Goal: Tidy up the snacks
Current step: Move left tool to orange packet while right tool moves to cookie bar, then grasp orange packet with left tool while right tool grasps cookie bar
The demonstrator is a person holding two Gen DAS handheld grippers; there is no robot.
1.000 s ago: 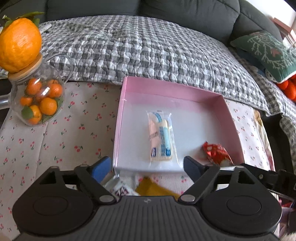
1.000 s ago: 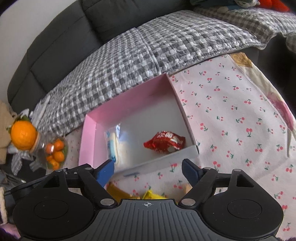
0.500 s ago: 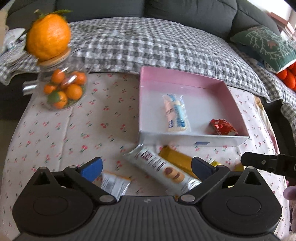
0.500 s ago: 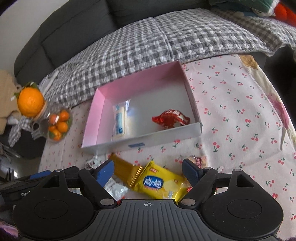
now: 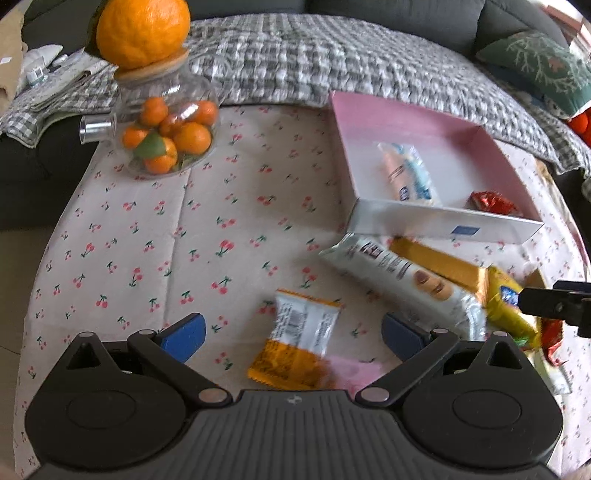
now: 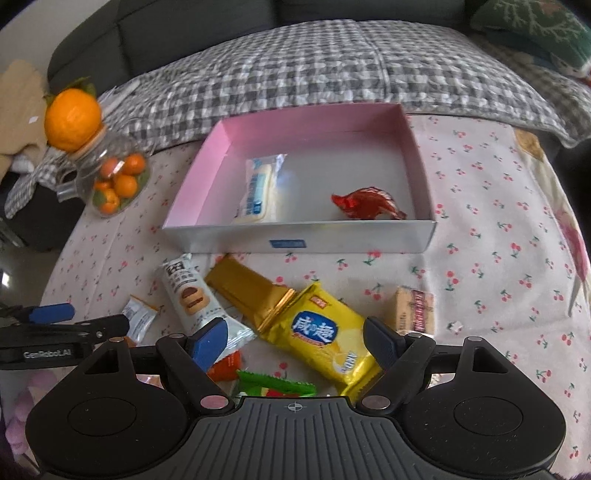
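Observation:
A box with a pink lining [image 5: 436, 221] [image 6: 295, 236] stands at the back of the table. It holds a white-and-blue packet [image 6: 258, 192] and a red wrapper [image 6: 365, 203]. Loose snacks lie in front of it: a long white biscuit packet [image 5: 402, 280], a gold packet [image 6: 247, 288], a yellow packet [image 6: 325, 332], a small beige biscuit [image 6: 413, 310]. My left gripper [image 5: 291, 328] is open wide above an orange-and-white packet [image 5: 299, 343], not touching it. My right gripper [image 6: 295, 339] hovers open over the yellow packet.
A glass jar of small oranges [image 5: 166, 136] with a big orange [image 5: 142, 31] on its lid stands at the back left. A sofa with a checked blanket [image 5: 332, 62] and a green cushion [image 5: 543, 62] lies behind the cherry-print tablecloth [image 5: 147, 240].
Both grippers have drawn back from the box toward the near side of the table, so the loose snacks now show. The left jaws have spread wider.

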